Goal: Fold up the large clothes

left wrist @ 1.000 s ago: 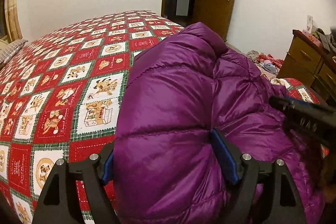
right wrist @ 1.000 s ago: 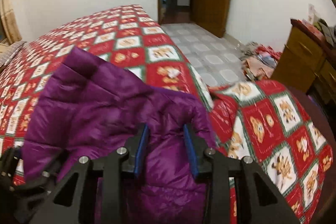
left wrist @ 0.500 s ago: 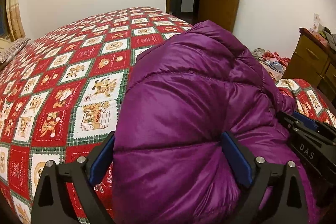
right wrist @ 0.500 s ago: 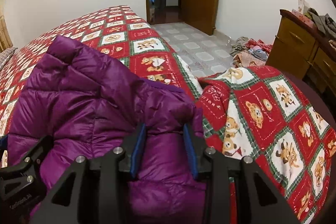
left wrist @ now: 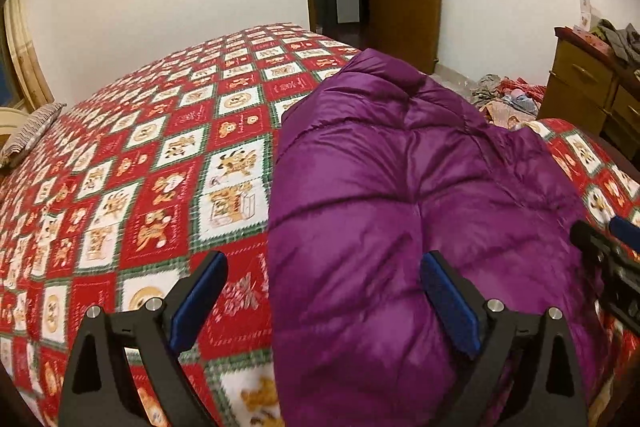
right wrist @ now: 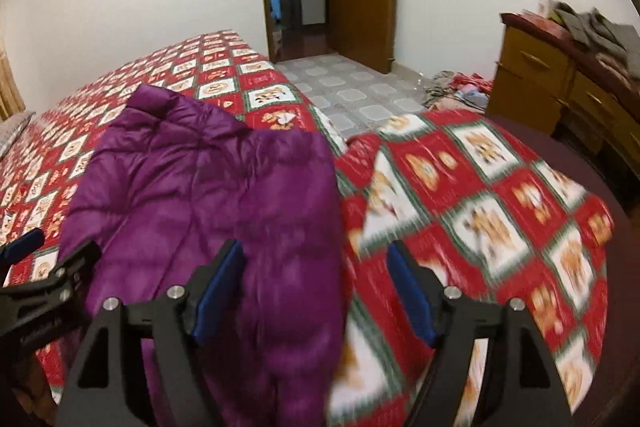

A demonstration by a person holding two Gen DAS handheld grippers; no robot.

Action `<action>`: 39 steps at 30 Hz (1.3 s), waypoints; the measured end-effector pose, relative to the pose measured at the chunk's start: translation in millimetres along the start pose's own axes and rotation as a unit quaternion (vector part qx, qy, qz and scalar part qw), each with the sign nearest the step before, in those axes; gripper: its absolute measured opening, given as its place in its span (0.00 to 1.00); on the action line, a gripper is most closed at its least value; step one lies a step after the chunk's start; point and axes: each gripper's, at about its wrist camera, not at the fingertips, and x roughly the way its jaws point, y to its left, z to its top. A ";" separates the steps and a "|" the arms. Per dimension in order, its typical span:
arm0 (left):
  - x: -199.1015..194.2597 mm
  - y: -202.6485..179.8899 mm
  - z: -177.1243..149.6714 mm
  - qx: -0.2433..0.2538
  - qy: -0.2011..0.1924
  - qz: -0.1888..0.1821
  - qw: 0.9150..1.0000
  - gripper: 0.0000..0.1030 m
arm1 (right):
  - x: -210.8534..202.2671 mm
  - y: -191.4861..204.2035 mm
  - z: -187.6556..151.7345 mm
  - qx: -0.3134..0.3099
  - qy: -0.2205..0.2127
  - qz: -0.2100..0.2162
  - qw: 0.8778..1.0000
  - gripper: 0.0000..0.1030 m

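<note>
Purple and puffy, the down jacket lies folded in a thick bundle on the red patchwork bedspread, near the bed's foot end and close to the edge that faces the tiled floor. A second ago both claws were clamped on its near edge; half a second ago the left one had already spread while the right still pinched. Now both have let go. The left gripper stands wide, one finger over the bedspread and the other over the jacket, with nothing held between them. The right gripper is also wide, straddling the jacket's right border and the rumpled bedspread beside it. The jacket keeps its shape without them, sagging a little lower than before. That suggests this fold is laid and released; the bundle looks bulky, so pressing it flat or one more fold probably remains.
</note>
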 end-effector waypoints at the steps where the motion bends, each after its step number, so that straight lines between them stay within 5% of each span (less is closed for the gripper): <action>1: -5.1 0.1 -2.9 0.002 -0.001 0.003 1.000 0.95 | -7.6 0.9 -7.1 0.005 -0.003 0.003 1.000 0.74; 9: -38.1 8.6 -32.6 -0.011 -0.002 0.000 1.000 0.95 | -39.7 17.5 -44.7 -0.006 -0.009 -0.010 1.000 0.75; 13: -58.6 14.5 -53.9 -0.025 -0.018 -0.013 0.999 0.95 | -56.9 16.5 -63.6 0.004 -0.011 -0.003 1.000 0.85; 24: -87.2 13.1 -96.3 0.018 -0.027 -0.010 0.999 0.95 | -80.7 13.3 -100.6 0.012 -0.012 0.015 1.000 0.91; 39: -162.6 20.8 -98.2 -0.013 -0.116 -0.014 0.993 0.95 | -143.4 16.4 -93.9 0.003 -0.120 0.022 0.993 0.97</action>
